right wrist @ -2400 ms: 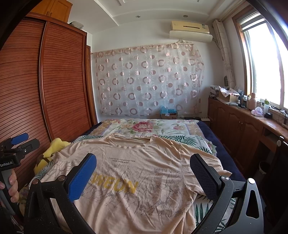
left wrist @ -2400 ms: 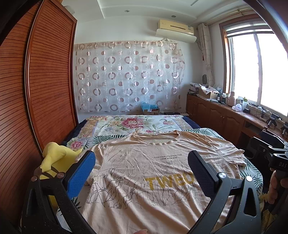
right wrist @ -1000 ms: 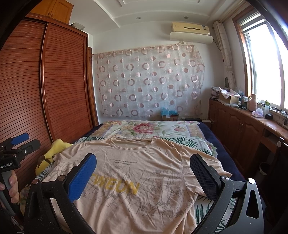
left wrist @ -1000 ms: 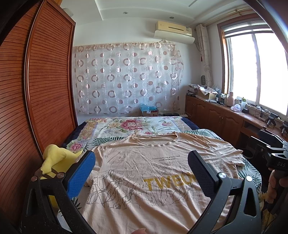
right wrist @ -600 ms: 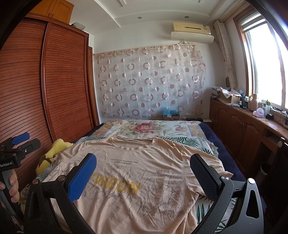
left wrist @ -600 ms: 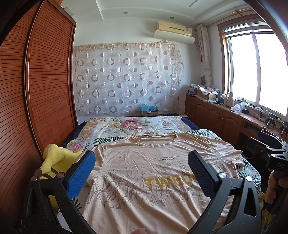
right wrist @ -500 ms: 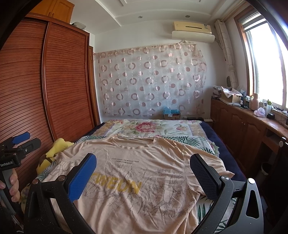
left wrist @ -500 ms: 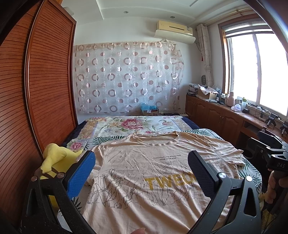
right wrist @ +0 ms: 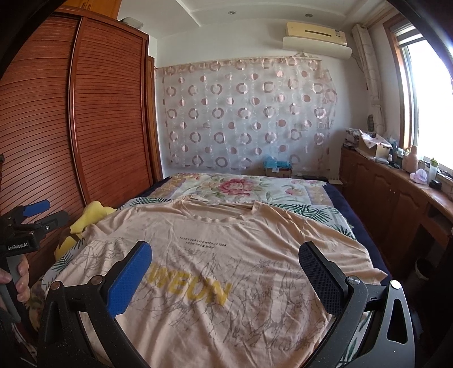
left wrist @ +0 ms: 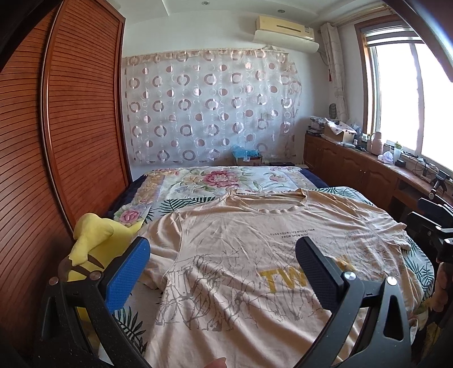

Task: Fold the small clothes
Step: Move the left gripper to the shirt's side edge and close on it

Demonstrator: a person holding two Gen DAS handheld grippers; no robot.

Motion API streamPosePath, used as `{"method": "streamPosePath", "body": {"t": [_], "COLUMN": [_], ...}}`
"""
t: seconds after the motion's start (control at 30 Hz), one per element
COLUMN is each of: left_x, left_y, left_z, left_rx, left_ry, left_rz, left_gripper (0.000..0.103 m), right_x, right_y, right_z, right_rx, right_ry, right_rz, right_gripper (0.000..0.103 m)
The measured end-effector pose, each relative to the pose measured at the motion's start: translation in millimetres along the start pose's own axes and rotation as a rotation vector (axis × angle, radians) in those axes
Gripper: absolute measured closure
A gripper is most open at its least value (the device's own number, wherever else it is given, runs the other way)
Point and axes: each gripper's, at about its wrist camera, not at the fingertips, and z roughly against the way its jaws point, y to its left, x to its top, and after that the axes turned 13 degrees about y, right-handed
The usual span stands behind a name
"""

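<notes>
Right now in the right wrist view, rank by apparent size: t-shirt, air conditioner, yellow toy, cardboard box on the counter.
1. t-shirt
2. air conditioner
3. yellow toy, partly hidden by the shirt
4. cardboard box
The toy is nearer the camera, so ranks 2 and 3 are unsure.

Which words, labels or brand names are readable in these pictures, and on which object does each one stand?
"GenRobot.AI": white label on the left gripper, seen in the right wrist view.
"FUSE YOUR LIFE WITH ACTION / FROM UPON HIGH": small dark print on the T-shirt; the letters are tiny, so the reading is uncertain.
"TW…" in one view, "…WEON" in the other: big yellow word on the T-shirt, partly hidden by the jaws.
Air conditioner: no readable text.
</notes>
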Motion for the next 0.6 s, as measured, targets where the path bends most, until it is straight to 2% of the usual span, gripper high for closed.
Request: {"method": "streamPosePath", "body": {"t": [0.2,0.47,0.6], "left_x": [-4,-12,-14], "left_y": [23,56,74], "left_z": [-21,-52,-68], "left_rx": [-0.013,0.029,-0.001], "left_ry": [0.051,0.116,0.138], "left_rz": [-0.005,-0.005,-0.004], "left_gripper": [0.0,0.0,0.0], "right_x": [6,9,7], "right_y": [3,-1,-6], "right_z": [-9,-25,-32], "right_rx": [0.033,0.068,0.085], "right_ry": [0.013,0.072,0.113], "right_rz": [0.019,0.054,0.069], "right_gripper": [0.0,0.0,0.0]}}
